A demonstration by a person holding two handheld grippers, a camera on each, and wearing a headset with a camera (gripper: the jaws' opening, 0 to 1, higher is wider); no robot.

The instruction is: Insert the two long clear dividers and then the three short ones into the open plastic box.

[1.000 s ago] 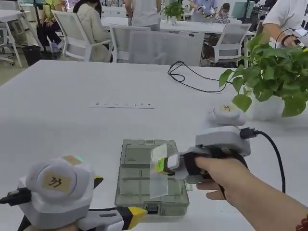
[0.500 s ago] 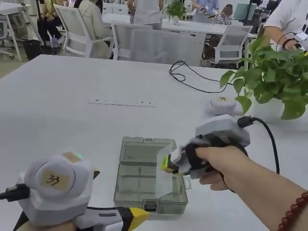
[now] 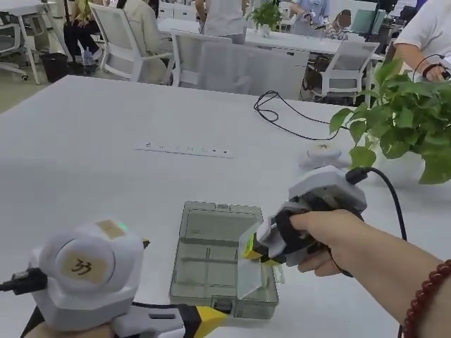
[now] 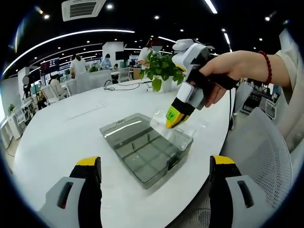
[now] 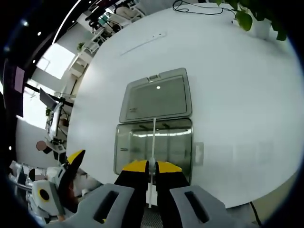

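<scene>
The clear divider [image 3: 252, 282] is pinched between the jaws of the right gripper [image 3: 251, 250], which are closed narrow on its upper edge. It hangs over the right half of the plastic box [image 3: 184, 262], its lower end down at the front right corner. In the right gripper view the divider [image 5: 154, 135] shows edge-on as a thin line. It runs from the right gripper [image 5: 152, 167] across the middle of the box [image 5: 130, 152] toward the hinge side. Whether it sits in a slot cannot be told.

A second ago the same gripper held the sheet higher, nearer the middle of the box. Since then it has moved toward the right wall and the near edge, and the sheet has sunk lower against the tray. The box itself has not shifted on the bench [image 3: 91, 155]; its lid [image 3: 215, 225] lies open and flat on the far side, as before.

The left gripper [image 4: 154, 164] still hovers at the near left of the box [image 4: 137, 152], apart from it. Its jaws are spread wide and hold nothing. From its view the right gripper [image 4: 173, 116] comes down from the right with the divider [image 4: 183, 135] below its tips.

A potted plant [image 3: 409, 120] stands at the far right of the bench.
</scene>
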